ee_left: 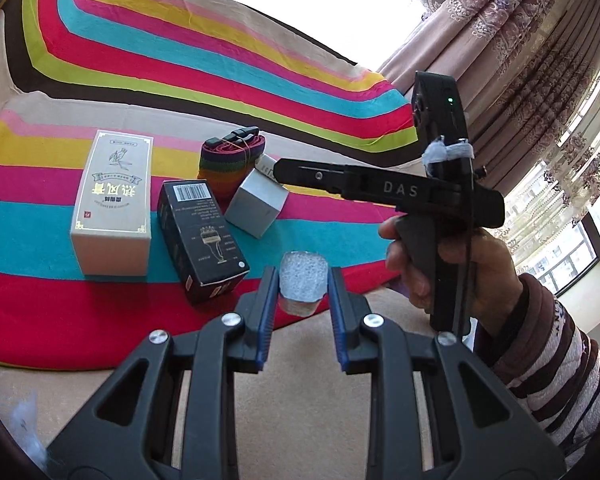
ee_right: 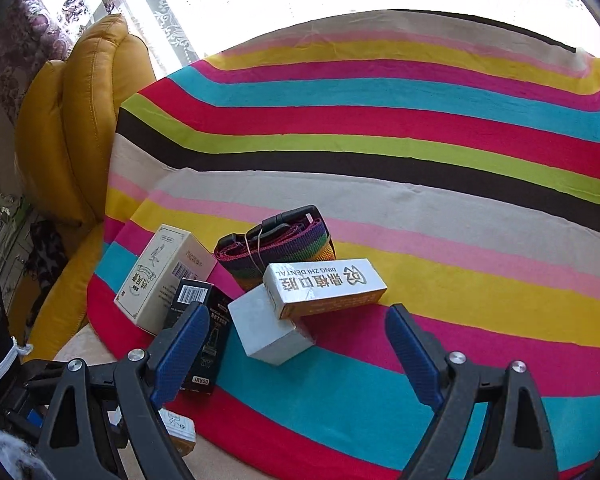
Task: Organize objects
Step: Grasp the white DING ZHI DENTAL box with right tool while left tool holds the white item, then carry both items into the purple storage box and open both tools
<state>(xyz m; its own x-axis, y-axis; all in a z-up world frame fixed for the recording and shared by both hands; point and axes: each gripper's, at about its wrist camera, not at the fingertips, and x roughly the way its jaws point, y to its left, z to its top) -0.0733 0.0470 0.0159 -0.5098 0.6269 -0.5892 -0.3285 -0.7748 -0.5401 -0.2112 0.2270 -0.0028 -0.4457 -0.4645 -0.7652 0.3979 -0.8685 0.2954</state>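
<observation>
On the striped blanket (ee_right: 440, 216), objects sit in a tight cluster toward its near edge.

Layout, right wrist view:
- cream box with green Chinese print (ee_right: 162, 276), far left of the cluster, lying flat.
- black box with barcode (ee_right: 198, 308), just beside the cream box, partly hidden behind the right hand-held gripper's left finger.
- plain white box (ee_right: 266, 330), centre, tilted, one corner toward the camera.
- "DING ZHI DENTAL" box (ee_right: 324, 286), white and gold, one end resting on top of the white box.
- rolled rainbow strap with black buckle (ee_right: 278, 242), behind the dental box and touching it, bound with a thin elastic.
- small card pack (ee_right: 178, 430), low left by the left hand-held gripper; can't tell whether it is held.

Grippers:
- left hand-held gripper (ee_left: 303, 300): jaws pulled in, blue pads clamped on a small silver-grey block (ee_left: 300, 286) with a speckled face, held clear of the blanket near its front edge.
- right hand-held gripper (ee_right: 296, 356): jaws wide apart, nothing between the pads, hovering just in front of the white box. In the left wrist view its black body is gripped by a hand (ee_left: 456, 264) in a striped sleeve (ee_left: 548, 340).

Yellow sofa cushion (ee_right: 72, 120) to the left of the blanket, patterned curtain (ee_left: 512, 40) behind.
</observation>
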